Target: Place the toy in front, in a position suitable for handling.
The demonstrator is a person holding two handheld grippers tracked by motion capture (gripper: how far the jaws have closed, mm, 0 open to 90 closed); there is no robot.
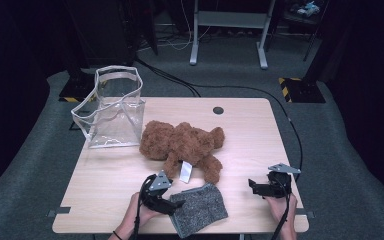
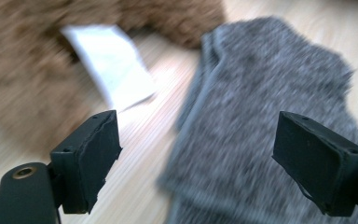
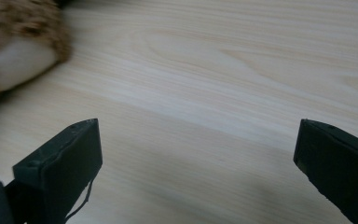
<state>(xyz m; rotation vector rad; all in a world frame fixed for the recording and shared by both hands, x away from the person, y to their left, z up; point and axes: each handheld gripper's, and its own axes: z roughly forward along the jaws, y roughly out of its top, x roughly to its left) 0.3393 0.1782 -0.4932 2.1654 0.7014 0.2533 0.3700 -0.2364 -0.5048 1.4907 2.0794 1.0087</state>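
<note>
At far left of the light wooden tabletop (image 1: 240,135), working across to the right:
Bag: clear plastic tote bag with white trim (image 1: 112,107), standing upright near the back left corner, mouth open upward, looks empty. Just left of the bear, a small gap between them.
Bear: brown plush teddy bear (image 1: 182,142) lying mid-tabletop, limbs spread. Its white fabric tag (image 1: 185,171) hangs from the near side, pointing toward the grey cloth.
Left gripper: black two-jaw left gripper (image 1: 176,203) held in the person's left hand (image 1: 140,215) at the near edge, grey three-cornered plate on top. Jaws apart, nothing between them, tips at the left edge of the cloth. Left gripper view: blurred, jaws wide, cloth (image 2: 261,121) ahead and to the right, tag (image 2: 112,63) and brown fur (image 2: 23,70) at upper left.
Cloth: speckled grey knit fabric piece (image 1: 202,207) lying flat near the front edge, just below the bear's leg, slightly skewed.
Grommet: dark round cable hole (image 1: 218,110) near the back edge, right of centre.
Right gripper: black two-jaw right gripper (image 1: 251,186) in the person's right hand (image 1: 282,205), near the front right corner, well apart from bear and cloth. Jaws apart, holding nothing. Right gripper view: bare wood between the jaws, bear's paw (image 3: 21,56) at upper left.
</note>
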